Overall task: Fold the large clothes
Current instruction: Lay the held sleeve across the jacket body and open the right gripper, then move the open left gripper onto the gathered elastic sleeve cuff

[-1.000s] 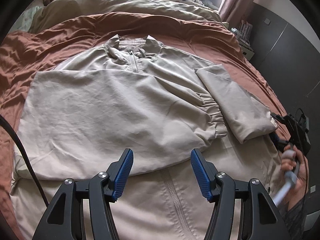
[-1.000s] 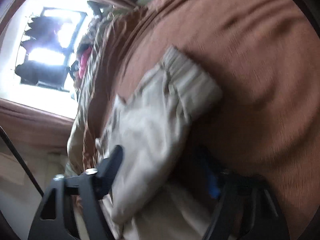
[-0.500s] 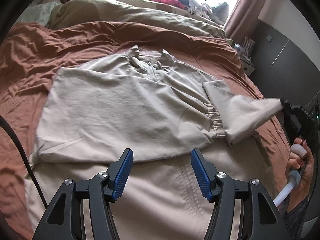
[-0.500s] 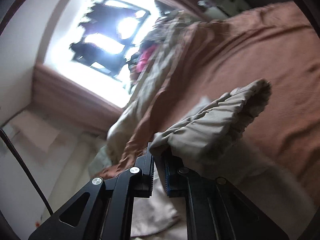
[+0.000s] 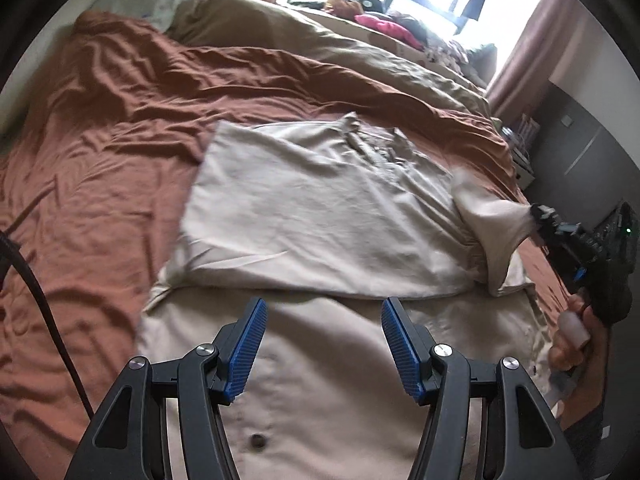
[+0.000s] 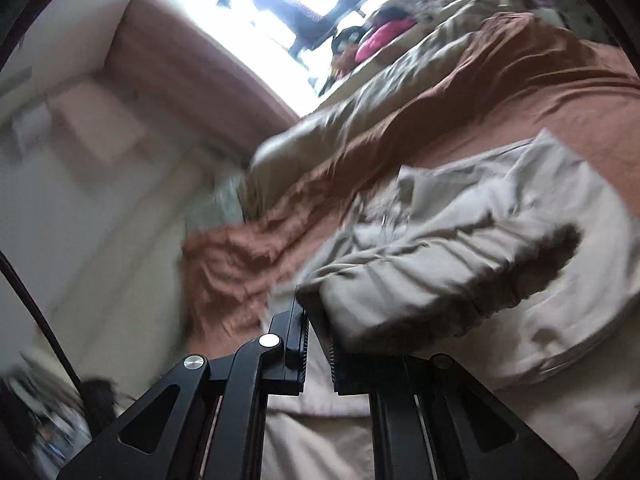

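A large beige zip jacket (image 5: pixel 320 216) lies front-up on a rust-brown bedspread (image 5: pixel 120 128), its left side folded across the chest. My left gripper (image 5: pixel 323 320) hangs open above the jacket's lower front, with nothing between its blue pads. At the right edge of the left wrist view my right gripper (image 5: pixel 538 216) is shut on the end of the jacket's right sleeve (image 5: pixel 494 224) and holds it lifted off the bed. In the right wrist view the sleeve (image 6: pixel 420 280) is pinched between the right gripper (image 6: pixel 316 320) pads, its gathered cuff (image 6: pixel 560 248) hanging open.
A beige duvet (image 5: pixel 320 40) is bunched along the far side of the bed, with clothes (image 5: pixel 384 24) piled under the window. A dark cabinet (image 5: pixel 580 152) stands to the right of the bed. A black cable (image 5: pixel 40 300) crosses the left edge.
The right gripper closed on the sleeve end and lifted it off the bed, rolling as it rose. The left gripper stayed open and shifted, so the jacket now sits further right in its view.
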`<state>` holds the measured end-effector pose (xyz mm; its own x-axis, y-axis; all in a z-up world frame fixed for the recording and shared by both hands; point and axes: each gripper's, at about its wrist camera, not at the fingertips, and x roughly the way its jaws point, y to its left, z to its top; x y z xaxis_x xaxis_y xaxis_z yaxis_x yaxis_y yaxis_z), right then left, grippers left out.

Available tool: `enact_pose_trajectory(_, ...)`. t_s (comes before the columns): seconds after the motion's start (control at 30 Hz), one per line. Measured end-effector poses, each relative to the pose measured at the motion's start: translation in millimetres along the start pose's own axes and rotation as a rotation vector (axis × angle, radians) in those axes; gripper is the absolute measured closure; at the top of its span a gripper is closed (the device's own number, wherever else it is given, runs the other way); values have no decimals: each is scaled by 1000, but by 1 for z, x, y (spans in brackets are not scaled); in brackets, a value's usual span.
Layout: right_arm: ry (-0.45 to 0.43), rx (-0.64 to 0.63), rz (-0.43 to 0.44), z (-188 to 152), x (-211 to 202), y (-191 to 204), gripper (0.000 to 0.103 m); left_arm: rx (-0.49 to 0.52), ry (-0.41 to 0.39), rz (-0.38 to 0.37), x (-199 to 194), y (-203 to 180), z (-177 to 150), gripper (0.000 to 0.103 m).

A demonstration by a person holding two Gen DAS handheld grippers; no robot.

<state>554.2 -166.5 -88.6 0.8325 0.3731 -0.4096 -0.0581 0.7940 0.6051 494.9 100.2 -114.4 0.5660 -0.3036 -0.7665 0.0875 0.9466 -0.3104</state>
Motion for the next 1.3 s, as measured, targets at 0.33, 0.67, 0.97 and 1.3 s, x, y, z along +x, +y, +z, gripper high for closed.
enact_pose_trajectory(0.33,314,50,-84,-4,73,18,97,-98,7,29,-7,44,-11,41)
enact_pose_trajectory(0.67,296,70,-71,-3,15,-2,57,-12,-3,-20,1,-17,3,20)
enact_pose_trajectory(0.97,164,103,-103,15,-68,-46,17,103,30,-59,39,-98,14,17)
enact_pose_trajectory(1.3,106,171,-240,-2,-164,-117,17,246,81,-92,95,-191,17,17)
